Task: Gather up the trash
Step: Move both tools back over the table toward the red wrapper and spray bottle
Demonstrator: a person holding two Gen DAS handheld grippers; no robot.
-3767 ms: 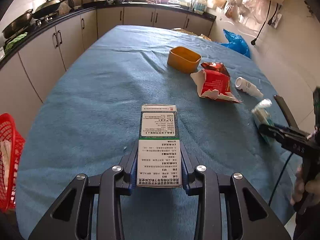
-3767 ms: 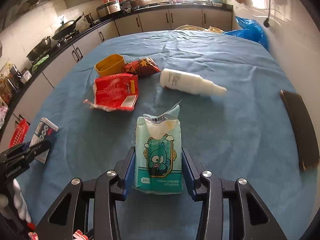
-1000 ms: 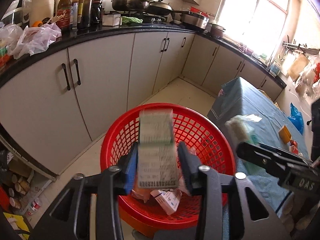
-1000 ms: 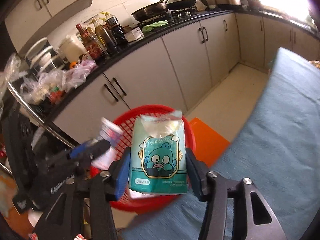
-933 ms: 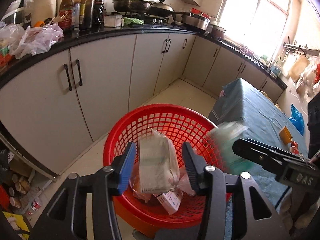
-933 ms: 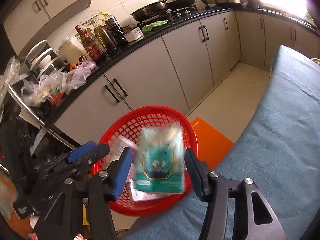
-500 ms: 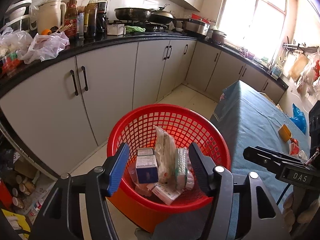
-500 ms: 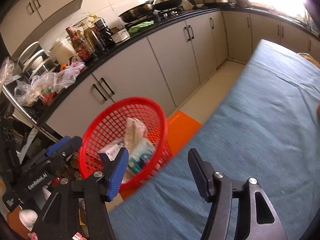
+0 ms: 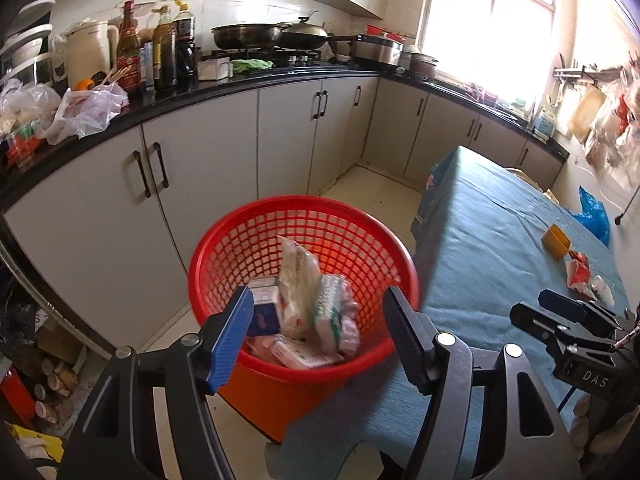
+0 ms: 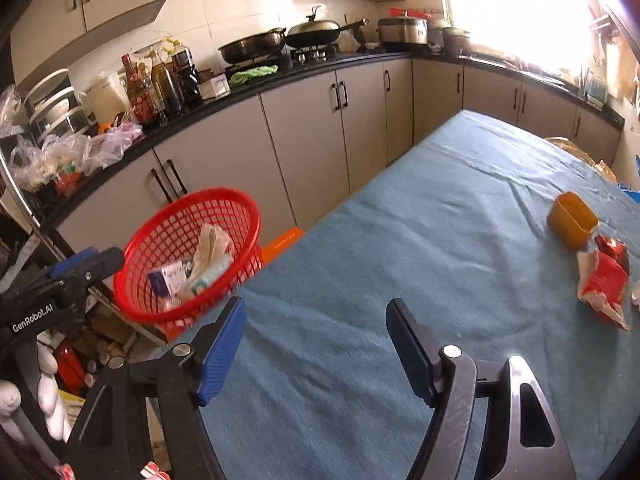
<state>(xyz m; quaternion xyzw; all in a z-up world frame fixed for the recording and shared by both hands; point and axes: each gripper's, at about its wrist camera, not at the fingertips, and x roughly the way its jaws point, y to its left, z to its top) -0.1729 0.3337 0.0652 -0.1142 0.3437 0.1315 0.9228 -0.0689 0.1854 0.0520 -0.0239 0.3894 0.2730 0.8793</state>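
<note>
A red mesh basket (image 9: 240, 240) stands on the floor beside the blue-clothed table (image 9: 480, 240) and holds several boxes and packets, among them a white packet (image 9: 298, 276). My left gripper (image 9: 318, 304) hangs open and empty just above the basket's near rim. My right gripper (image 10: 316, 320) is open and empty over the table (image 10: 400, 240); the basket (image 10: 140, 248) lies to its left. On the table's far side lie a torn red wrapper (image 10: 600, 284), a red snack bag (image 10: 612, 248), an orange cup (image 10: 572, 220) and a white bottle (image 9: 602, 284).
Grey kitchen cabinets (image 9: 200, 176) with a black counter run behind the basket, crowded with bottles, bags and pans. An orange stool (image 10: 282, 242) sits between basket and table. Clutter lies on the floor at the lower left. A blue bag (image 9: 594, 216) is past the table.
Both grippers carried their items from the table to the basket, opened and dropped the box and the tissue pack in. The right gripper has since swung right, over the table.
</note>
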